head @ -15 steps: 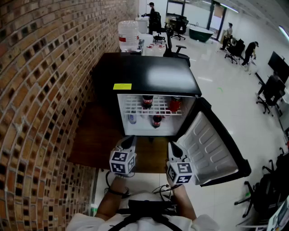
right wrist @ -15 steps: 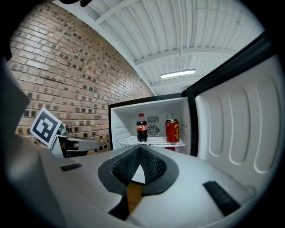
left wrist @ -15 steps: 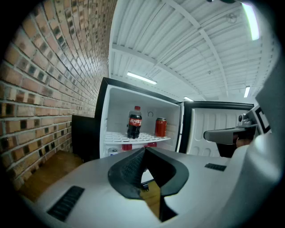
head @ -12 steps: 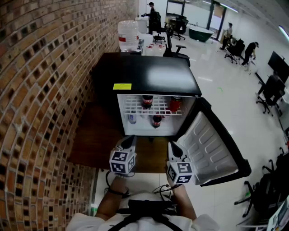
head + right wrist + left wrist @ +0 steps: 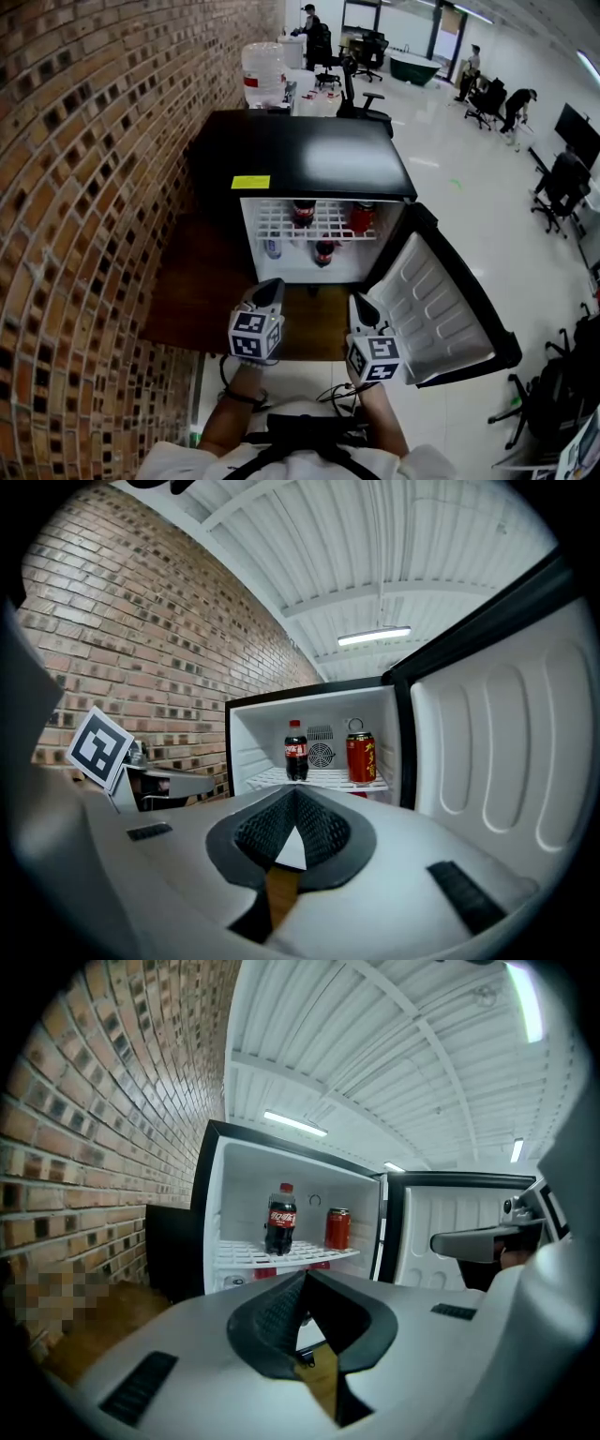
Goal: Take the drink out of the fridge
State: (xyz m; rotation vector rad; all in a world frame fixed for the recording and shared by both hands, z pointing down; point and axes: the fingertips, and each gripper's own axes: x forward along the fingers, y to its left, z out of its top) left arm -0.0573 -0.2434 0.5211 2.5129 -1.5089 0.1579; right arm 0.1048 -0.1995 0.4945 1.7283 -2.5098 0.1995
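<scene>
The small black fridge point(image 5: 300, 155) stands open, its door point(image 5: 441, 300) swung to the right. On the upper wire shelf stand a cola bottle point(image 5: 302, 212) point(image 5: 280, 1219) point(image 5: 295, 750) and a red can point(image 5: 361, 217) point(image 5: 337, 1228) point(image 5: 361, 757). Lower down are another cola bottle point(image 5: 324, 251) and a pale can point(image 5: 273, 247). My left gripper point(image 5: 270, 286) point(image 5: 305, 1275) and right gripper point(image 5: 359, 302) point(image 5: 294, 795) hover side by side in front of the fridge, well short of it. Both point at the shelf, jaws shut and empty.
A brick wall point(image 5: 84, 187) runs along the left. The fridge sits on a brown wooden platform point(image 5: 197, 291). A water jug point(image 5: 264, 73) stands behind the fridge. Office chairs and people are far off on the white floor to the right.
</scene>
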